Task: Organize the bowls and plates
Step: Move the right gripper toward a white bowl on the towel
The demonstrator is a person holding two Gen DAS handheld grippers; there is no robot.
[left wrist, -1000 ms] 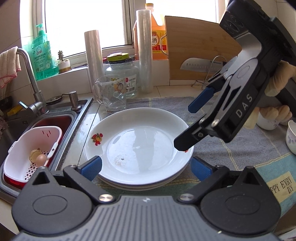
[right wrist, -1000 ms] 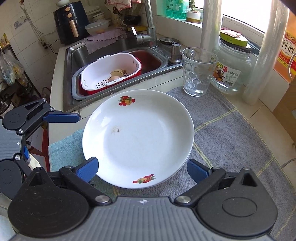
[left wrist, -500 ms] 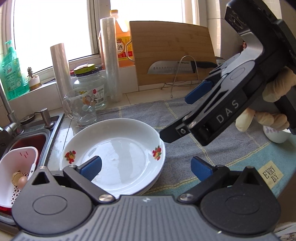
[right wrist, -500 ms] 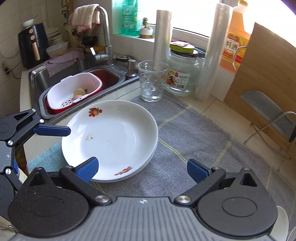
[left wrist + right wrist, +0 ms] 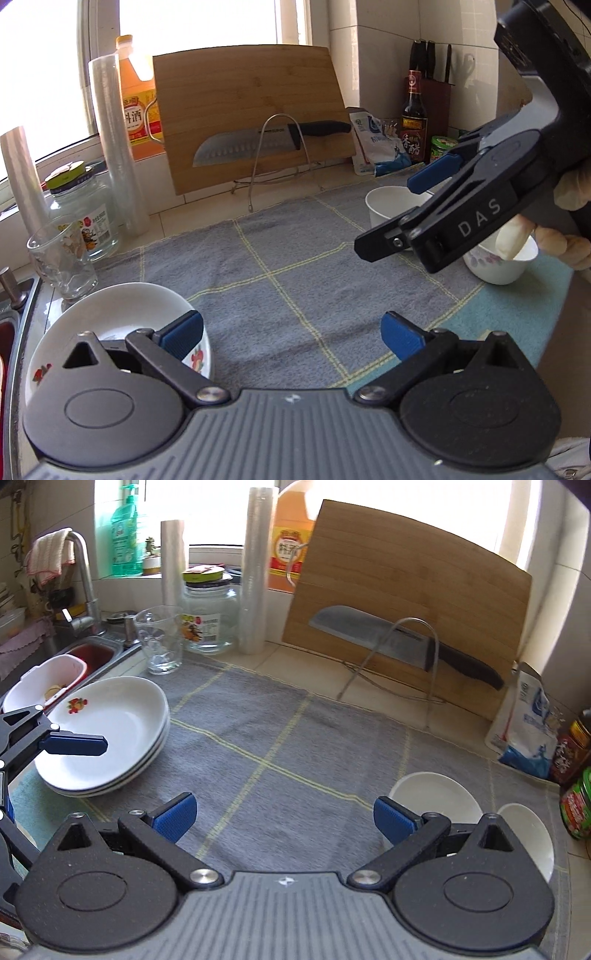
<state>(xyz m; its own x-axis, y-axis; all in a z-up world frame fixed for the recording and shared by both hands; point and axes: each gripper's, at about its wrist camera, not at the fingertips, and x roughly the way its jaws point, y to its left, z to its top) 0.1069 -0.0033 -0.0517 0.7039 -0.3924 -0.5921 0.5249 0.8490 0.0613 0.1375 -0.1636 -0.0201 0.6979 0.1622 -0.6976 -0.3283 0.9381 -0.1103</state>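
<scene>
Plates [image 5: 110,734] sit stacked on grey towel [image 5: 280,746] beside sink [image 5: 92,653].

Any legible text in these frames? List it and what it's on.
"DAS": side of the right hand-held gripper.
"料酒": orange bottle label.
"香醋": dark bottle label, roughly.
Glass jar, white pouch, green detergent bottle: print too small or blurred.

Bamboo cutting board [image 5: 406,602], leaning upright at back of bench. In front of it: knife [image 5: 399,644] on wire stand [image 5: 413,657]. Left of it: orange bottle [image 5: 290,542], two plastic rolls [image 5: 255,576], lidded glass jar [image 5: 208,616], drinking glass [image 5: 159,638]. Right of it: white-blue pouch [image 5: 528,723].
</scene>
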